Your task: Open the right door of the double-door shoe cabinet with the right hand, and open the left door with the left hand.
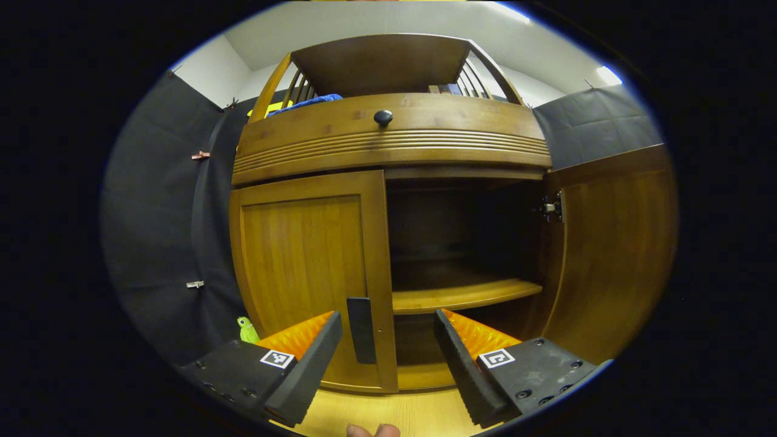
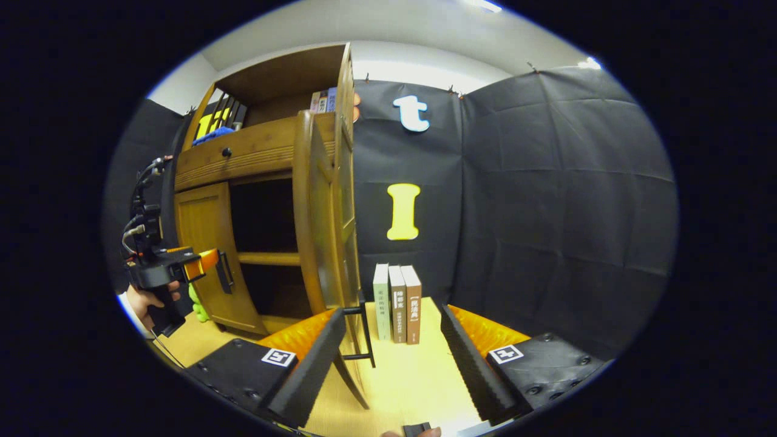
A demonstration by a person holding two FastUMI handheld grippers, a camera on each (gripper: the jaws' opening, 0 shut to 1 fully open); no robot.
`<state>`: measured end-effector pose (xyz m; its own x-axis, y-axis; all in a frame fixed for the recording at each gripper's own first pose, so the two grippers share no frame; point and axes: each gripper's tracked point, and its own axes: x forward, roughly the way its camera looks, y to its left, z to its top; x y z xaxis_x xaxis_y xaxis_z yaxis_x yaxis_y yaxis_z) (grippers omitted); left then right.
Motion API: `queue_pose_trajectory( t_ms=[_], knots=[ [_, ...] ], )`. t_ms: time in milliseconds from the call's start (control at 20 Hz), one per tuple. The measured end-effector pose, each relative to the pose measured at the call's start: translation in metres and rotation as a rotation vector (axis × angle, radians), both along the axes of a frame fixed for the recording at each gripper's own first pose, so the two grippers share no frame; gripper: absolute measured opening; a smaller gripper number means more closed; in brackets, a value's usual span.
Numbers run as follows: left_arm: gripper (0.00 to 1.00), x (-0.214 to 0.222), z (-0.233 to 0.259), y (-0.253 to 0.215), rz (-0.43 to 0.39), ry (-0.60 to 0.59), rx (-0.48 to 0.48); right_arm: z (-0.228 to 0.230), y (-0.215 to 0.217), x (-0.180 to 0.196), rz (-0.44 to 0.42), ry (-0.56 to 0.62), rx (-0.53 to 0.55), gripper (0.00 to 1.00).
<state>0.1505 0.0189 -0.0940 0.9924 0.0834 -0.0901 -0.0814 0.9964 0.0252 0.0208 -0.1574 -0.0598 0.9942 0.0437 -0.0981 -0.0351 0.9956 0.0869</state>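
Right door (image 1: 613, 255) swung fully out, left door (image 1: 303, 273) shut at the cabinet's front; left claw (image 1: 388, 355) released, handle (image 1: 360, 329) just inside its fingers—best centre, clench, pull leftward in an arc; right claw (image 2: 388, 358) released beside door edge.

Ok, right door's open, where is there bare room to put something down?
The shelf inside the cabinet looks bare, as does the tabletop in front of the three books. It is tighter between the open right door and those books.
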Motion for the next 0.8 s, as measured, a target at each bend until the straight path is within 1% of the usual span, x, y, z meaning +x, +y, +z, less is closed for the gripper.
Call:
queue_pose_trajectory(
  t_ms=[50, 100, 150, 200, 250, 350, 500, 550, 600, 750, 800],
  knots=[
    [0.92, 0.007, -0.005, 0.003, 0.001, 0.008, -0.007, 0.001, -0.004, -0.001, -0.005, -0.014, 0.002, 1.0],
    [0.95, 0.016, -0.011, 0.006, 0.008, 0.018, -0.014, -0.003, -0.008, -0.003, -0.007, -0.007, -0.008, 1.0],
    [0.92, 0.025, -0.016, 0.01, 0.02, 0.028, -0.022, -0.01, -0.01, -0.005, -0.001, 0.009, -0.012, 0.98],
    [0.95, 0.032, -0.022, 0.015, 0.029, 0.037, -0.022, -0.014, -0.008, -0.006, 0.007, 0.026, -0.008, 1.0],
    [0.93, 0.04, -0.028, 0.019, 0.035, 0.047, -0.016, -0.017, -0.009, -0.007, 0.01, 0.04, -0.008, 0.98],
    [0.9, 0.052, -0.043, 0.027, 0.044, 0.068, 0.003, -0.018, -0.015, -0.007, 0.006, 0.048, -0.02, 0.98],
    [0.74, 0.067, -0.059, 0.036, 0.053, 0.104, 0.004, -0.019, -0.023, -0.01, 0.002, 0.054, -0.023, 0.98],
    [0.7, 0.075, -0.061, 0.037, 0.05, 0.106, -0.003, -0.021, -0.026, -0.011, -0.002, 0.06, -0.019, 1.0],
    [0.65, 0.075, -0.062, 0.036, 0.05, 0.107, -0.008, -0.023, -0.029, -0.011, -0.008, 0.065, -0.015, 0.98],
    [0.59, 0.086, -0.067, 0.041, 0.054, 0.117, -0.006, -0.023, -0.037, -0.015, -0.031, 0.072, -0.008, 0.98],
    [0.53, 0.088, -0.069, 0.043, 0.043, 0.124, -0.015, -0.023, -0.038, -0.016, -0.035, 0.073, -0.004, 0.98]
  ],
)
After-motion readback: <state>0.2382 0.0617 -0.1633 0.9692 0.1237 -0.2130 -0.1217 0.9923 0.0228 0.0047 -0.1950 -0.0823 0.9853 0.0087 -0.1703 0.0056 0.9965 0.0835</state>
